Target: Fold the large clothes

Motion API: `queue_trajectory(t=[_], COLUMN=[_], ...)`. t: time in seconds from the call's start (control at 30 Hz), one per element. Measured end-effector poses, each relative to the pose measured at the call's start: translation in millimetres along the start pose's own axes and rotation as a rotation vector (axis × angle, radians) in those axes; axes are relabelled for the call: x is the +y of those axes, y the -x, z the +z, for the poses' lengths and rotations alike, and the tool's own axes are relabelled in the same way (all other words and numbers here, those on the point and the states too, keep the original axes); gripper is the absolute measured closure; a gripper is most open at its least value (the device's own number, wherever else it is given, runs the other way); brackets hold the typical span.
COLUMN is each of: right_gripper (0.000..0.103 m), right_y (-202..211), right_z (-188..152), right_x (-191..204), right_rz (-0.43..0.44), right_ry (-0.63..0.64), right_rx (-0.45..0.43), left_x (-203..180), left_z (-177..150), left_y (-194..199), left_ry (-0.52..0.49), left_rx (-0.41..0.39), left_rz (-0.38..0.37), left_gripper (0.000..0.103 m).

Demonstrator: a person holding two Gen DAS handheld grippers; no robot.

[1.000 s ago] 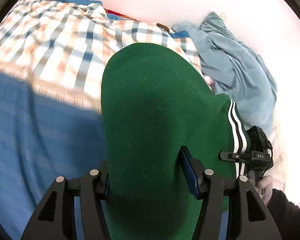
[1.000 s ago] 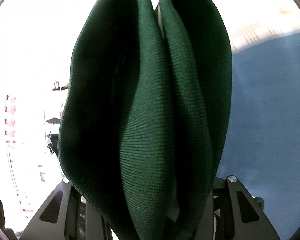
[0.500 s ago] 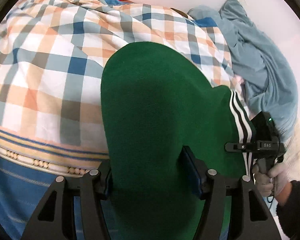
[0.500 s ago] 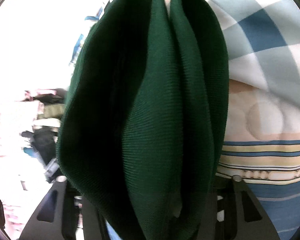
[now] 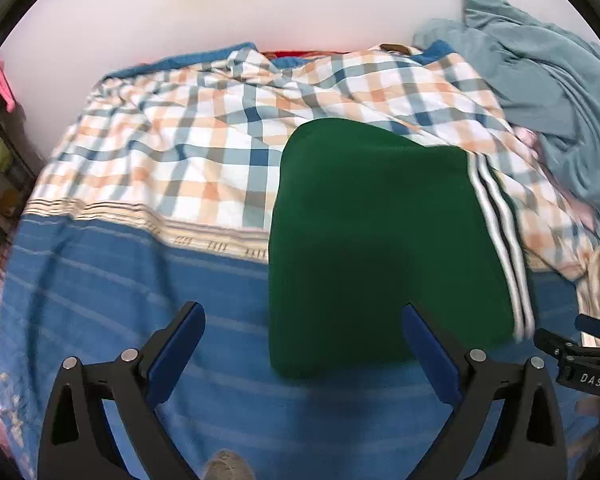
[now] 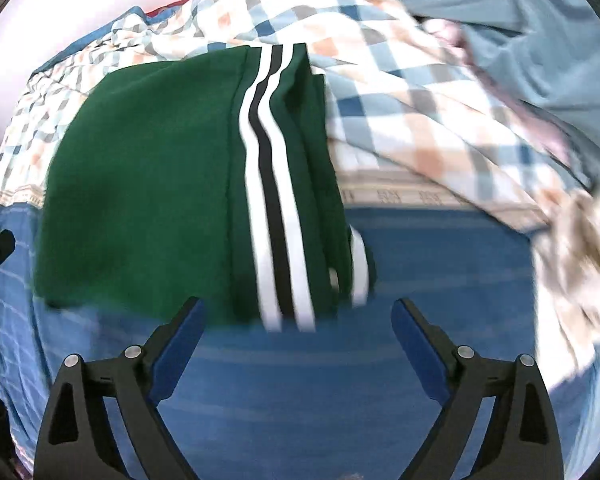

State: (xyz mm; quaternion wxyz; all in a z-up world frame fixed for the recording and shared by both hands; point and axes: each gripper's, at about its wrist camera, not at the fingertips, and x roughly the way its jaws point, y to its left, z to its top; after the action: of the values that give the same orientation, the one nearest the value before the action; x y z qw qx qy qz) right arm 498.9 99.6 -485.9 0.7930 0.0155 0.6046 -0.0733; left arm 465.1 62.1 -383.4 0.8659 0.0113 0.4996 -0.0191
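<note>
Green folded garment lay flat on the bed, both hand-held grippers spread wide and empty.

Dark green fabric, the folded garment (image 5: 380, 240) with its white and black stripes (image 6: 274, 200) rested on the blue striped sheet (image 5: 120, 300), its far edge overlapping the checked quilt (image 5: 200, 132). Just short of the garment's near edge, the left hand-held gripper (image 5: 304, 344) sat with blue pads far apart, gripping nothing. Near that same edge, the right hand-held gripper (image 6: 296, 328) gaped just as wide. Beyond the garment's striped side, a grey-blue cloth (image 5: 548, 80) lay crumpled.
</note>
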Motion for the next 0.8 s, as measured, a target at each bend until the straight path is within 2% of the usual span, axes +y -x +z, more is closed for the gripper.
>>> queue_trajectory(t=[0.07, 0.13, 0.27, 0.4, 0.57, 0.8], right_gripper=[0.007, 0.007, 0.007, 0.007, 0.007, 0.007], right_y=[44, 96, 164, 251, 359, 480], right_z=[-35, -58, -83, -122, -175, -233], right_x=[-60, -77, -114, -122, -133, -153], right_rz=[-0.013, -0.006, -0.030, -0.067, -0.092, -0.103], right_ry=[-0.015, -0.035, -0.072, -0.078, -0.080, -0.048], right_rx=[-0.031, -0.048, -0.103, -0.166, -0.253, -0.344], left_x=[-5, -8, -14, -14, -13, -16], left_z=[-12, -20, -34, -47, -66, -91], left_y=[31, 64, 131, 207, 283, 383], left_ry=[-0.002, 0.004, 0.009, 0.013, 0.017, 0.013], left_rx=[-0.007, -0.009, -0.036, -0.084, -0.123, -0.173], left_rz=[0.016, 0.025, 0.048, 0.054, 0.044, 0.025], left_gripper=[0.002, 0.002, 0.002, 0.002, 0.002, 0.002])
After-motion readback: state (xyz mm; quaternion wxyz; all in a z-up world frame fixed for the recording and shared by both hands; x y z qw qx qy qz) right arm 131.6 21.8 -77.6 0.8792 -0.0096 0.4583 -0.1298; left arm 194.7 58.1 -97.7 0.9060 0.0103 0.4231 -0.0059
